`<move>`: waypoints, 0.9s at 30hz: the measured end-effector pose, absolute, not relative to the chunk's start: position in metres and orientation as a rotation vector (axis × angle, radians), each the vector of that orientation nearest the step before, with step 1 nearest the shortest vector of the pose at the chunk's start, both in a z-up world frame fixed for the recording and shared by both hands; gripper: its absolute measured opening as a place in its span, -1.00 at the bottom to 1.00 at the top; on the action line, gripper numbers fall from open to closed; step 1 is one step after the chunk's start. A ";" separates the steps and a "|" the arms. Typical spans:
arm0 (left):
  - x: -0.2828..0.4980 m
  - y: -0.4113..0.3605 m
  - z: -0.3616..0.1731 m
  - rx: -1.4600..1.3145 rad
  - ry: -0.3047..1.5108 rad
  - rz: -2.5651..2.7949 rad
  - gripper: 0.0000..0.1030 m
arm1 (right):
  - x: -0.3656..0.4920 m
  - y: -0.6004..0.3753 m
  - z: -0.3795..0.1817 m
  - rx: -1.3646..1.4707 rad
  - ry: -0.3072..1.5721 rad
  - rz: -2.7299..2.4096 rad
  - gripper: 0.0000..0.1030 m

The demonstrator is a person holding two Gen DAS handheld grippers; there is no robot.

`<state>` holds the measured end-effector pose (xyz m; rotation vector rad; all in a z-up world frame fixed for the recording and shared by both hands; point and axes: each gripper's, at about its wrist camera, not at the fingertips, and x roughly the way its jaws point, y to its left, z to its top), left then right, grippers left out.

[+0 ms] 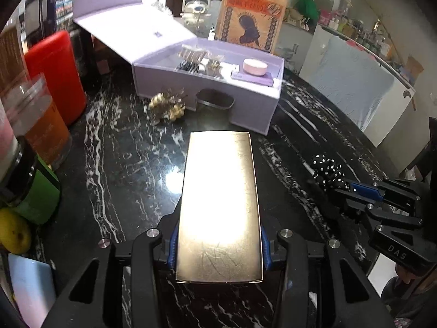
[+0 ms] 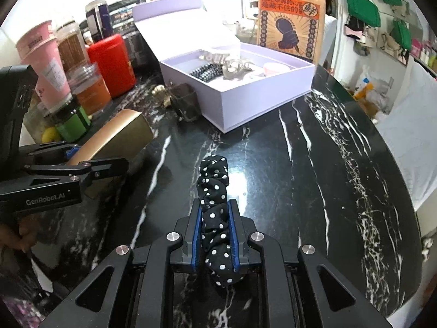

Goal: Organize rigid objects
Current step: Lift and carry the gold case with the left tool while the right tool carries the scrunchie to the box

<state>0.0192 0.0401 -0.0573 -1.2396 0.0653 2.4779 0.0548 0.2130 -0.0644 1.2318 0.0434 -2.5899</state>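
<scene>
My left gripper (image 1: 220, 248) has its blue pads clamped on the two long sides of a flat gold case (image 1: 220, 207), held clear of the black marble table (image 1: 123, 164) with its far end pointing at the lilac box (image 1: 207, 93). My right gripper (image 2: 215, 235) is squeezed almost fully together on a black polka-dot scrunchie (image 2: 215, 191), the fabric bunched between the pads and sticking out past the fingertips toward the far side. From the right wrist view, the gold case and left gripper sit to the left of the scrunchie, apart from it. The lilac box stands open at the far middle of the table, its lid (image 1: 131, 30) tipped back to the left; inside lie a pink round tin (image 1: 255, 67) on a small purple box (image 1: 252, 78), a dark beaded piece (image 2: 204, 71) and a pale claw clip (image 2: 232, 67). Just in front of the box sit a gold floral hair ornament (image 1: 166, 106) and a dark clip (image 1: 215, 100). A red canister (image 1: 58, 73), jars and cups crowd the left edge, and a brown paper bag (image 1: 251, 13) stands behind the box.
</scene>
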 end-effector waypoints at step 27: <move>0.030 0.054 -0.027 -1.206 -0.009 2.471 -0.15 | 0.070 0.219 -0.038 1.131 -0.005 -2.533 -0.66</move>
